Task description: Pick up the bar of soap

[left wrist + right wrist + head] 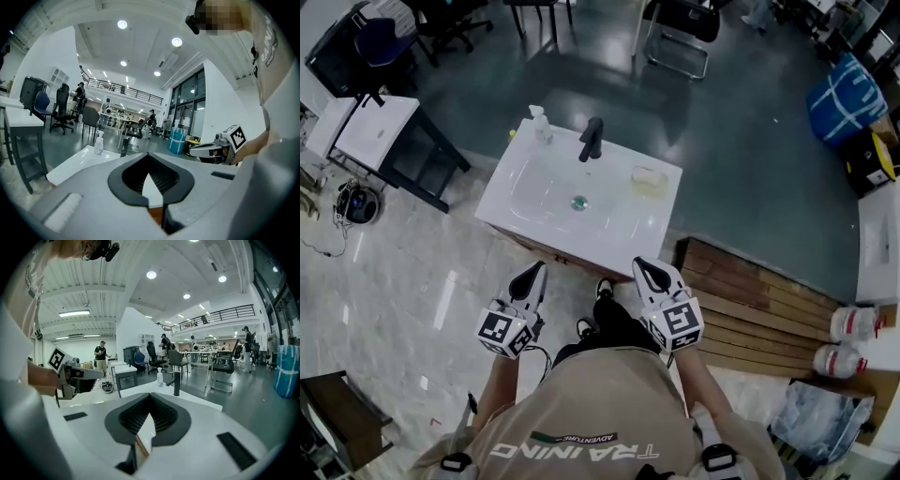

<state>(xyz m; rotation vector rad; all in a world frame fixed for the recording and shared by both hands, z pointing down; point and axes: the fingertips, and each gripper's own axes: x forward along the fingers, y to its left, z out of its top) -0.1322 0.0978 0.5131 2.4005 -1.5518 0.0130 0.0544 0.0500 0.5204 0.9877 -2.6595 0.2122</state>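
- The white sink [508,184] stood on a wooden cabinet straight ahead of you, on the line where the pale glossy floor [412,281] met darker grey flooring.
- A run of wooden slats [750,305] lay on the floor to your right, beside the cabinet.
- Your left gripper [536,271] was held out in front of you, short of the sink's near edge. Its fingers were together at the tips, with nothing between them.
- Your right gripper [643,267] was held level with it on the other side and also short of the near edge. Its fingers were closed tip to tip and empty. Neither gripper touched the sink.
- The black faucet [591,139] stood upright at the middle of the sink's far edge.
- A clear pump bottle [541,124] stood upright at the far left corner, left of the faucet and apart from it.
- The bar of soap [649,181], pale yellow, lay on the sink top right of the faucet, near the right edge. It was well apart from both grippers and nearer your right one.
- The drain [578,202] sat at the middle of the bowl.
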